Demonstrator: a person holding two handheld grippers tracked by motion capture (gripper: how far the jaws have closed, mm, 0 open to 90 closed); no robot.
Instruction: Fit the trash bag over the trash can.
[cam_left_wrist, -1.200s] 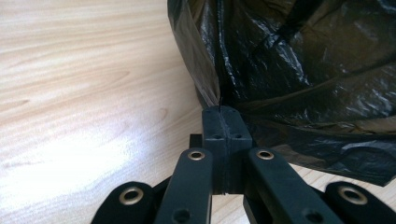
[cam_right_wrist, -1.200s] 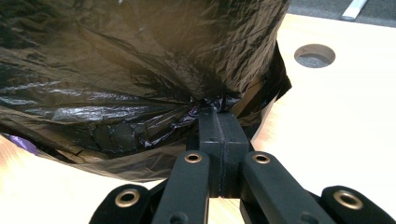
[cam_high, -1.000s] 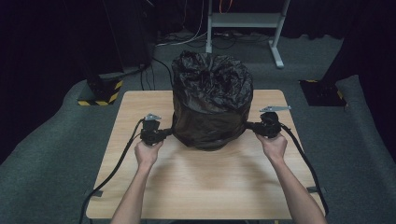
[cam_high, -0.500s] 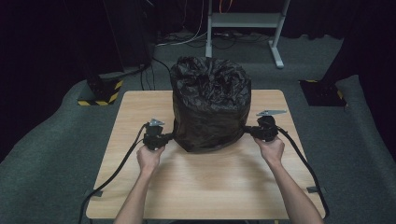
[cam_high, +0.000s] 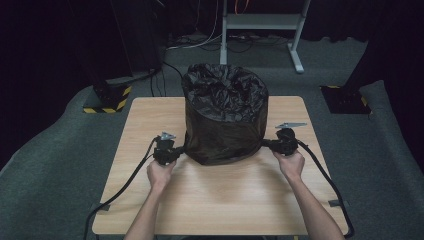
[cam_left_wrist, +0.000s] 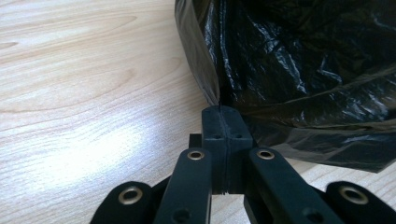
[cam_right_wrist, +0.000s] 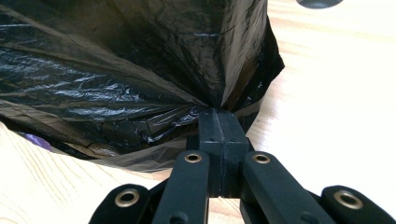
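Your left gripper (cam_high: 176, 151) and right gripper (cam_high: 269, 145) are both clamped tight on folds of the black plastic bag (cam_high: 225, 112), one at each lower side. The bag stands between them, draped over a bin, on the wooden table (cam_high: 225, 200), toward its far half.
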